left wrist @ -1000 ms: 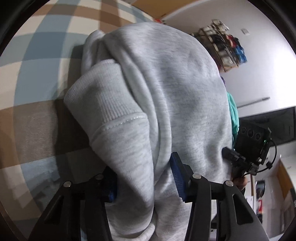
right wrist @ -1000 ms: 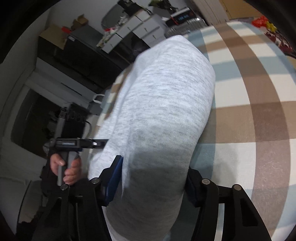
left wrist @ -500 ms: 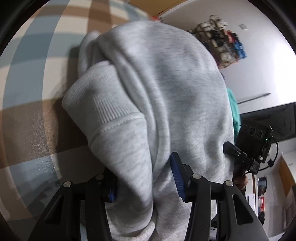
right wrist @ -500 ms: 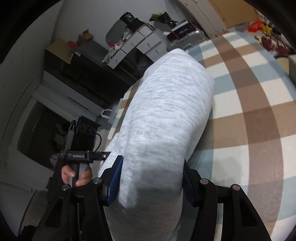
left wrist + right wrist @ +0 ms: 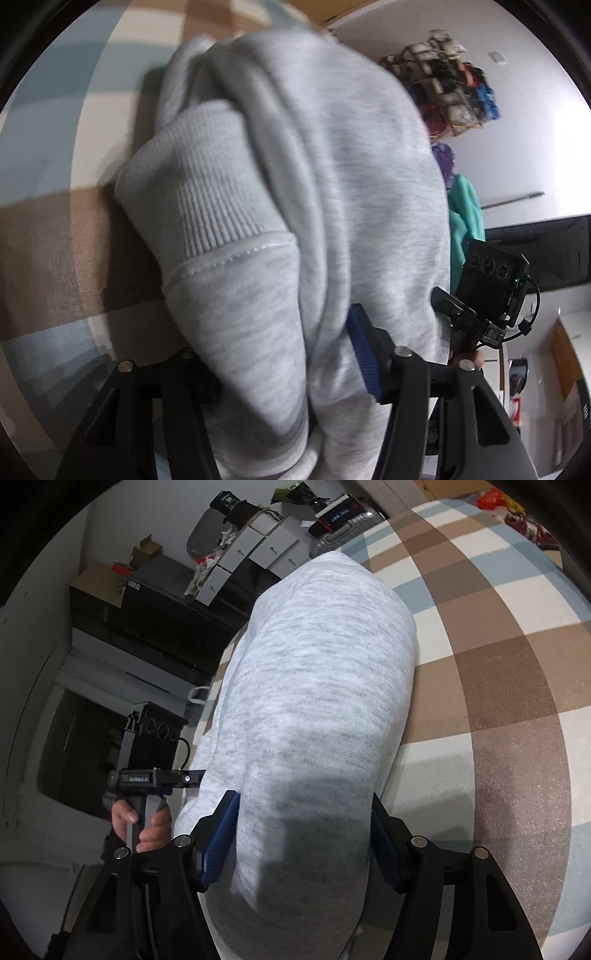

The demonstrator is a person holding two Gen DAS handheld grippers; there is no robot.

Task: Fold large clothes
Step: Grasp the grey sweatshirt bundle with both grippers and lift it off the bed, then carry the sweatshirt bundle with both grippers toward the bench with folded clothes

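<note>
Meanwhile, carrying a grey sweatshirt (image 5: 332, 192) doubled over and hanging above the checked cover (image 5: 509, 672), not yet lying flat. Gripping one thick bunch of it with the left gripper (image 5: 284, 373), jaws having just been easing wider with the cloth between them and the right blue pad (image 5: 364, 354) pressing into the folds; the other pad mostly buried under fabric. Clamping another bunch with the right gripper (image 5: 301, 834), jaws likewise having just been spreading a little, both blue pads hugging the sides of the cloth. Showing a ribbed cuff (image 5: 207, 192) draped outward on the left view, sleeve apparently tucked against the body. Judging from that: sleeves seemingly gathered in, a lengthwise or crosswise fold under way, the garment bent over in a hump between the two grips. Remaining, by the look of it: lowering the bundle onto the cover, laying the upper half over the lower, letting go, smoothing. Holding the left tool's handle with a hand (image 5: 142, 823) seen in the right view, well clear of the cloth. Not telling from these views whether the far hem is touching the cover or hanging free.
</note>
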